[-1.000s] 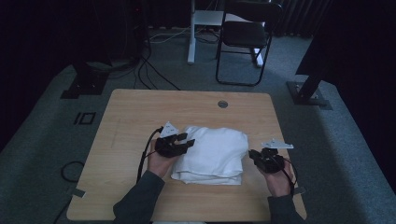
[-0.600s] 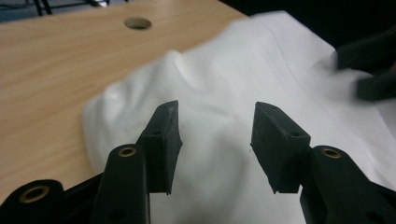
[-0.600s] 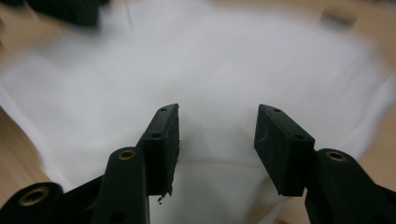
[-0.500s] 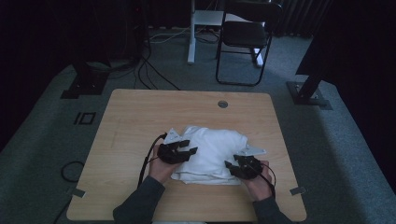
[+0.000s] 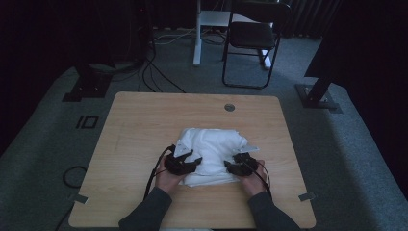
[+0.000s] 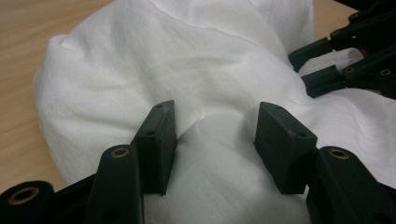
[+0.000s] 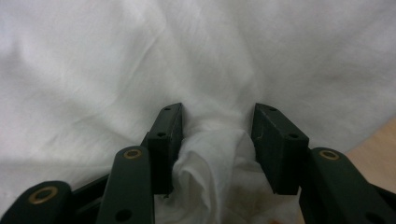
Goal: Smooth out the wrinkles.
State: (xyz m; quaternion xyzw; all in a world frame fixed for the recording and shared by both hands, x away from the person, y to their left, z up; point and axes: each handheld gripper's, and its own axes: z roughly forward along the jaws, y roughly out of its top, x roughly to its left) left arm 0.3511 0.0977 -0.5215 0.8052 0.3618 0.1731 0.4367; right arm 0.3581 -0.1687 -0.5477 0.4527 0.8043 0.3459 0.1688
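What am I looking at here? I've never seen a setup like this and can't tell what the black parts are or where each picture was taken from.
A person sits at a wooden table and holds a hand-operated tool in each hand. Each tool ends in two black jaws that can pinch things. The wide picture comes from a fixed camera above the person's side of the table, looking forward and down; the left gripper and the right gripper both rest on a crumpled white cloth. The two close pictures come from small cameras mounted on the tools, each looking along its own jaws. In both close pictures the jaws stand apart, with a ridge of cloth bunched between them, so nothing is clamped tight. Beyond the table stands a dark chair on the carpet.
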